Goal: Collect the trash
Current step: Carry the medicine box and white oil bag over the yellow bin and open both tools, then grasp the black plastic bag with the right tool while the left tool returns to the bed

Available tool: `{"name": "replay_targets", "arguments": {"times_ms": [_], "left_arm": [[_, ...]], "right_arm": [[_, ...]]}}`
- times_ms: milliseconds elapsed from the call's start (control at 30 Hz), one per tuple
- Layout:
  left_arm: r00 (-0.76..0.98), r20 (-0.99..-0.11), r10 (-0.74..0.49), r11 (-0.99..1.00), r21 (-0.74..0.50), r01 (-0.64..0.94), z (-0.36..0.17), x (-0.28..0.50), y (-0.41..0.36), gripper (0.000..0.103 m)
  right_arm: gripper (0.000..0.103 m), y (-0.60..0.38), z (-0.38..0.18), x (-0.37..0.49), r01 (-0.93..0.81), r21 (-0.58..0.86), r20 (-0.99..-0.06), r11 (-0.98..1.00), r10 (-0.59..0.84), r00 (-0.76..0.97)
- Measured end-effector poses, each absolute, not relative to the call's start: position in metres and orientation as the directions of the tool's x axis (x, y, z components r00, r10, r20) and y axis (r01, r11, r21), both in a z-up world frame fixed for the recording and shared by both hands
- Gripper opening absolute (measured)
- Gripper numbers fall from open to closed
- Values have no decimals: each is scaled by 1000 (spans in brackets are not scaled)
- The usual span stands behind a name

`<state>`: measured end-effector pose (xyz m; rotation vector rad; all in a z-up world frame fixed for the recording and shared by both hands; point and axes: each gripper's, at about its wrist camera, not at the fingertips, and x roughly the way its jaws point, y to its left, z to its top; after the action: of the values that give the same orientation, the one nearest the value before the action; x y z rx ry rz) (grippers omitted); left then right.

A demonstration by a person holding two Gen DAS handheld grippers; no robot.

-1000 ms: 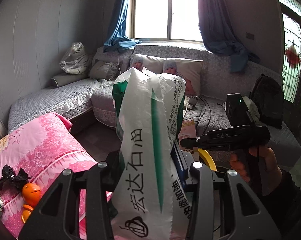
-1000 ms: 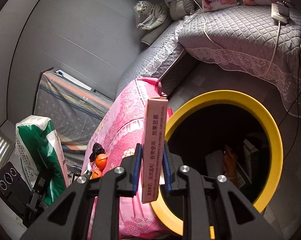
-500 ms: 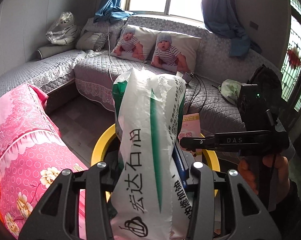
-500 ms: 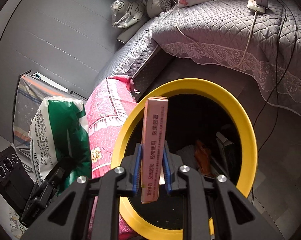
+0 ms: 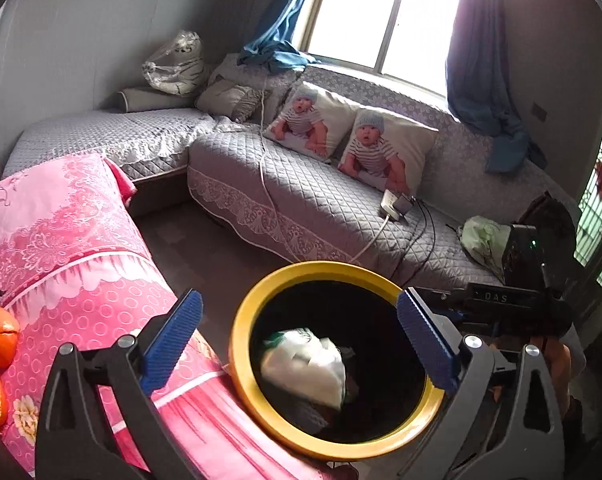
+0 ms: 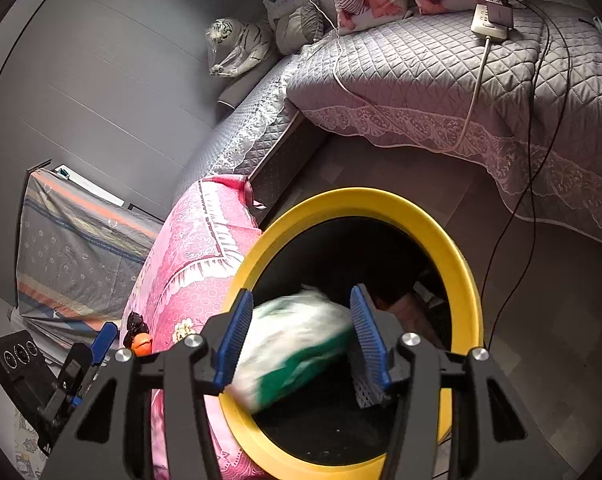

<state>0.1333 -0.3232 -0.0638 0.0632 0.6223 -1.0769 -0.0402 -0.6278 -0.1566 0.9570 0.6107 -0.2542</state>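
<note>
My left tongs [image 5: 297,344] are black angular frames with ridged blue pads and silver screws low in frame. My right tongs [image 6: 299,334] match; from the left view their body reads "DAS", bare hand [image 5: 557,364] beneath.

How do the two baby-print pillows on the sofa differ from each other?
The left baby pillow sits nearer the sofa's corner, by the grey cushions; the right baby pillow sits nearer the white power strip. The baby on the left pillow is turned slightly sideways, while the baby on the right pillow faces forward. Both lean against the sofa back and show a baby in a striped shirt and blue cap.
</note>
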Motion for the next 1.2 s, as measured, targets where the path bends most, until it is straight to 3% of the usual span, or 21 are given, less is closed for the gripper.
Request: {"name": "replay_targets", "arguments": {"times_ms": [167,367,533,733,900,1000,1100,1200], "left_arm": [[476,-398,-784,589,-235,773,-29,158,-273,94],[705,-235,-670,743,-226,630,19,188,-178,95],[868,-152,-473,878,-159,451,41,194,-77,95],[975,-104,-196,978,55,203,44,196,25,95],[989,-87,-118,993,-34,116,58,196,113,95],[981,-100,-166,978,-148,150,64,203,165,95],[941,-173,-291,953,-140,269,54,220,183,95],[872,-305,-383,923,-78,378,24,246,173,95]], "right_arm": [[49,-615,-140,-32,393,679,-559,620,90,824],[50,-576,-114,1,257,631,-529,732,164,833],[50,-527,-96,45,115,553,-536,825,246,808],[50,-439,-73,120,-119,434,-587,893,380,715],[50,-351,-63,193,-283,302,-666,910,414,621],[50,-304,-68,236,-359,247,-718,900,419,556],[50,-269,-82,278,-393,171,-785,904,366,501],[50,-239,-101,314,-434,66,-844,899,283,456]]}}
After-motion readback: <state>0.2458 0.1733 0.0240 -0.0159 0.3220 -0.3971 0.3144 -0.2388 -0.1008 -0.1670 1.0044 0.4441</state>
